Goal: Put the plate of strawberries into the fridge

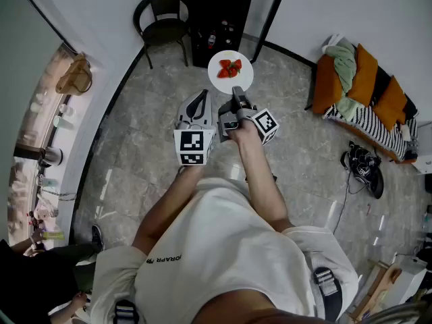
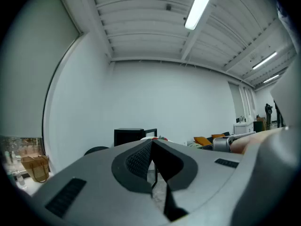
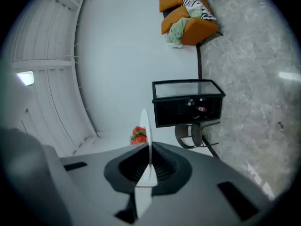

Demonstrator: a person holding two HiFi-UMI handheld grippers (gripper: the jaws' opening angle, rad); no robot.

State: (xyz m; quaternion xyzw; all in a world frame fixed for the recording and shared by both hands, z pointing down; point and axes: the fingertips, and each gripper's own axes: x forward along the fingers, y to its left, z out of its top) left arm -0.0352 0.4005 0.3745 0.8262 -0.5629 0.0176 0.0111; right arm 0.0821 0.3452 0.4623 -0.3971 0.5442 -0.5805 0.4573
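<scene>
A white plate (image 1: 241, 79) carries a few red strawberries (image 1: 229, 67). My right gripper (image 1: 237, 92) is shut on the plate's near rim and holds it level in the air. In the right gripper view the plate (image 3: 145, 124) shows edge-on between the pads, with the strawberries (image 3: 138, 135) beside it. The black fridge (image 1: 219, 19) stands just beyond the plate, its door (image 1: 266, 12) swung open; bottles sit inside. My left gripper (image 1: 201, 94) hovers beside the right one on its left, its jaws together and empty (image 2: 151, 145).
A black chair (image 1: 162, 22) stands left of the fridge. An orange sofa with cushions and a striped blanket (image 1: 364, 86) lies at the right wall, with shoes and a cable (image 1: 364, 167) on the marble floor. A woven basket (image 1: 74, 76) sits on the left ledge.
</scene>
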